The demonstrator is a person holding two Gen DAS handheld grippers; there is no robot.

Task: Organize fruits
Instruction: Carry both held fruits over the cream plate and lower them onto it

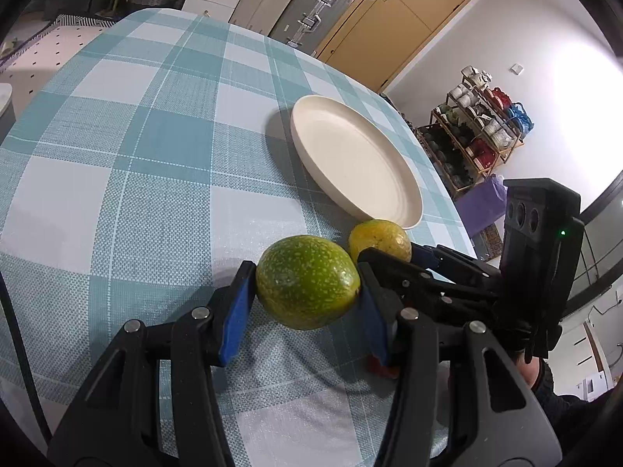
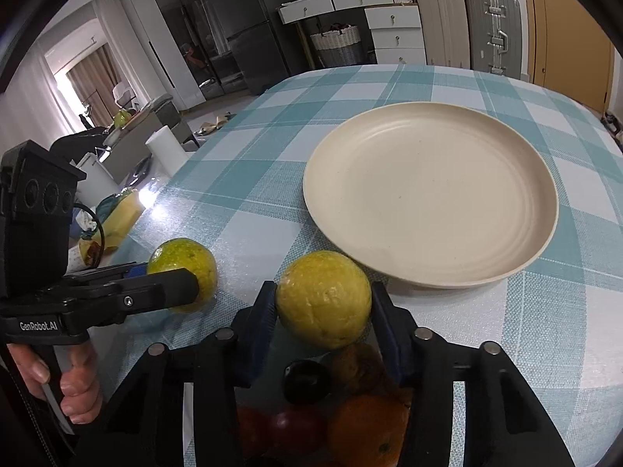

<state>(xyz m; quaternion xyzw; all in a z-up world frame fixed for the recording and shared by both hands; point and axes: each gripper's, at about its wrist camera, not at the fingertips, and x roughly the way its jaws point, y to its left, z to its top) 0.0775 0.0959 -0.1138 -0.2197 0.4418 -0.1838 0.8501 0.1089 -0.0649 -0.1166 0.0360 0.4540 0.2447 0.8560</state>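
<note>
I hold two tongs over the checked tablecloth (image 1: 148,132). My left gripper (image 1: 307,292) is clamped on one green speckled fruit (image 1: 307,282), its blue pads (image 1: 233,311) pressed to both sides, low over the cloth. Just right of it, my right gripper (image 2: 323,303) has its pads against one yellow fruit (image 2: 323,297), gripping it. Beyond and to the right sits one cream plate (image 2: 430,194), bare, close behind the yellow fruit. Under my right tongs I see several more fruits, blurred: one orange (image 2: 370,428), something dark, something red.
</note>
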